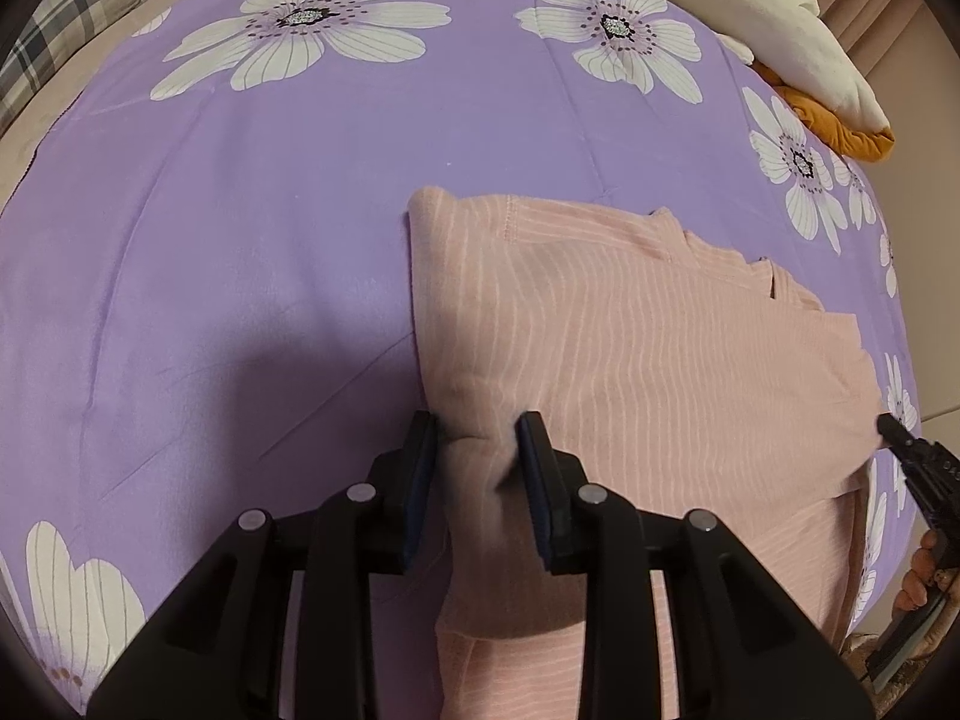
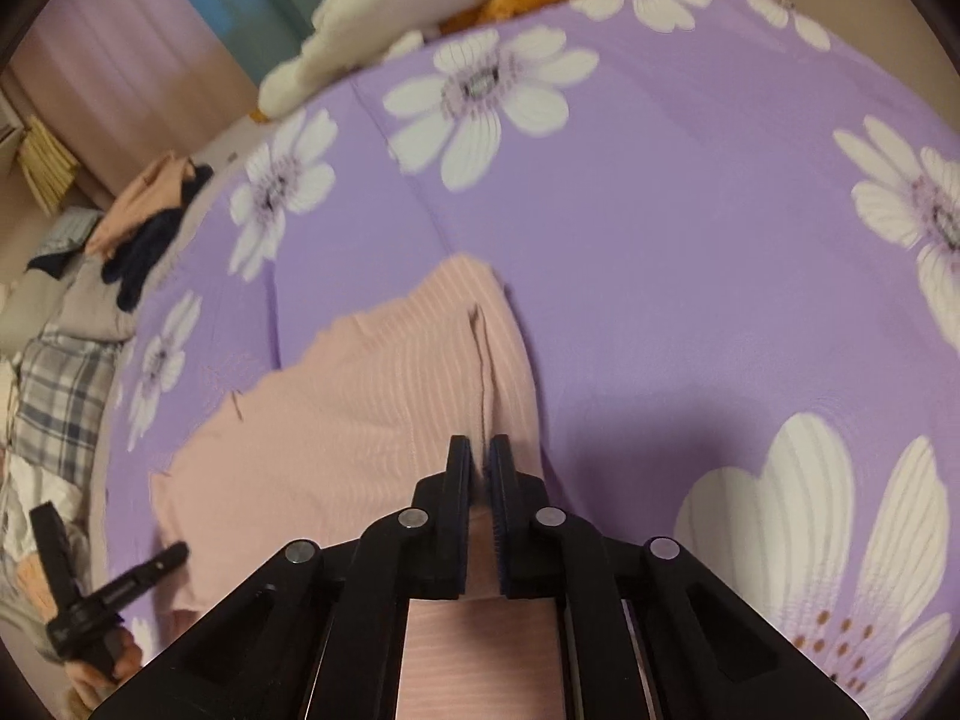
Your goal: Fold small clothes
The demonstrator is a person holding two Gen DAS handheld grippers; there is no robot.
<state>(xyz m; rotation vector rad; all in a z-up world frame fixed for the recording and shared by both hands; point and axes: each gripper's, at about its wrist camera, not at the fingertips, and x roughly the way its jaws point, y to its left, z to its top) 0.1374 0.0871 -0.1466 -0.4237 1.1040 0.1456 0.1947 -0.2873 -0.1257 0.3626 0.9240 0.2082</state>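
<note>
Purple quilt (image 1: pixel 240 240) with big white flower print covers the bed and is the reference for everything here.

Pink garment (image 1: pixel 630 348): pale pink knit with thin white stripes, lying on the quilt's near-centre, toward the quilt's right side in the left wrist view. Partly folded, with several layers stacked. Left edge is a clean fold line; the far-right edge is stepped and uneven, and a stitched hem runs along the top. Near end is bunched and raised off the quilt where both tools hold it.

Off the quilt's far right corner: cream plush fabric (image 1: pixel 780 18) on top of a mustard-orange item (image 1: pixel 840 126). Off the quilt's far left edge: plaid fabric (image 1: pixel 72 18). Right wrist view also shows a heap of peach and dark clothes (image 2: pixel 150 222) beyond the quilt's left edge, blurred, so I can't tell the items apart.

No containers visible.

Left gripper (image 1: pixel 478 438): jaws partly closed, a thick bunch of the pink garment pinched between the pads, near its folded left edge.

Right gripper (image 2: pixel 480 456): jaws nearly closed, narrow gap, clamped on a thin ridge of the same garment at its near right side.
</note>
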